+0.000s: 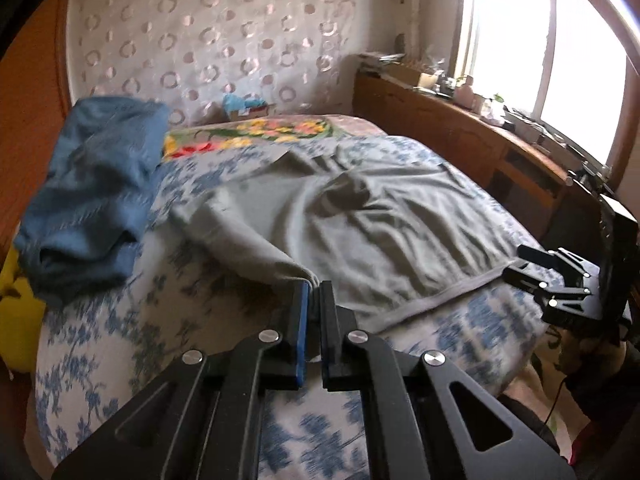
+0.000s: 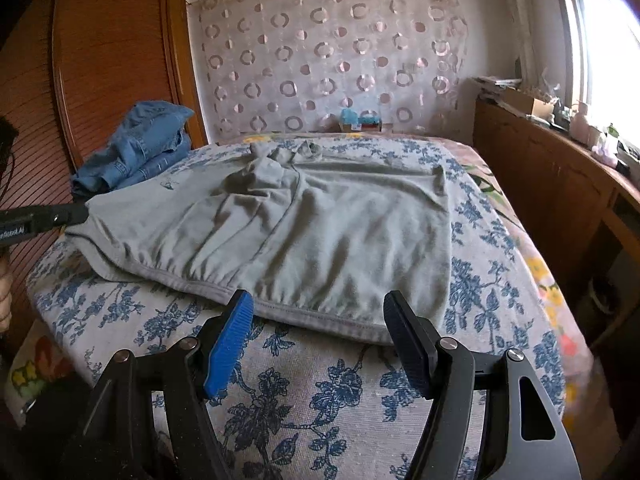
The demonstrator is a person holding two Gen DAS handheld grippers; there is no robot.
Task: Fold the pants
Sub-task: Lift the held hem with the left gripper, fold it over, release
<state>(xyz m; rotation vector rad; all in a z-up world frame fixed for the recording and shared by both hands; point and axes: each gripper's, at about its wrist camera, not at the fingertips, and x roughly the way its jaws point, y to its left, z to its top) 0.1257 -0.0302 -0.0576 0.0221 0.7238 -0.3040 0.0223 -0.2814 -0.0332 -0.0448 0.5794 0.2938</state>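
Grey pants [image 2: 304,232] lie spread on the bed, waistband toward me, legs bunched at the far end. My left gripper [image 1: 314,286] is shut on the left corner of the waistband and lifts that corner of the grey pants [image 1: 360,216] off the bed. In the right wrist view the left gripper [image 2: 82,212] reaches in from the left edge with its tip on the cloth. My right gripper [image 2: 320,300] stands open just in front of the waistband, nothing between its blue pads [image 2: 230,340]. In the left wrist view the right gripper [image 1: 516,268] sits at the waistband's right end.
The bed carries a blue floral sheet [image 2: 320,392]. A pile of blue denim clothes [image 2: 140,140] lies at the bed's left, against a wooden wardrobe [image 2: 100,60]. A wooden sideboard [image 2: 560,184] with clutter runs under the window on the right. A small box [image 2: 360,122] sits by the curtain.
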